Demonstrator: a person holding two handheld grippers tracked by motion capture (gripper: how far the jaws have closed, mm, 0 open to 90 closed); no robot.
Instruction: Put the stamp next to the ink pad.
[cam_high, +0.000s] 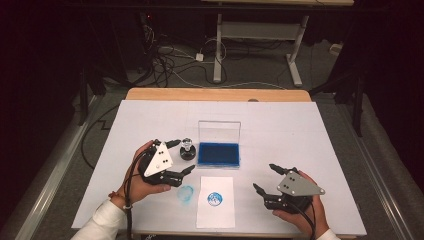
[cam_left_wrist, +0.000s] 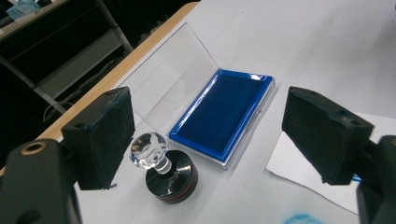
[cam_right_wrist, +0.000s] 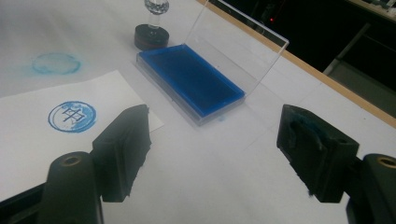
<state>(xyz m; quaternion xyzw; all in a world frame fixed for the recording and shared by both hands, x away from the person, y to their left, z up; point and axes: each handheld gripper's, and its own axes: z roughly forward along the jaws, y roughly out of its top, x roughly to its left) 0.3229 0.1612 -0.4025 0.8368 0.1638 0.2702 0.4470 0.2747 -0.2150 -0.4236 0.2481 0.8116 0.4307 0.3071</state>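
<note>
Wooden table (cam_high: 150, 94) under white sheet (cam_high: 300, 140). On sheet: black round stamp (cam_high: 187, 151) with clear knob, just left of open blue ink pad (cam_high: 219, 154), lid upright. Nearer: paper slip (cam_high: 215, 211) bearing blue print; blue smudge (cam_high: 185, 193) beside it.

stamp (cam_high: 187, 149): 1 | ink pad (cam_high: 219, 154): 1 | paper (cam_high: 215, 201): 1 | tools: 2
</note>
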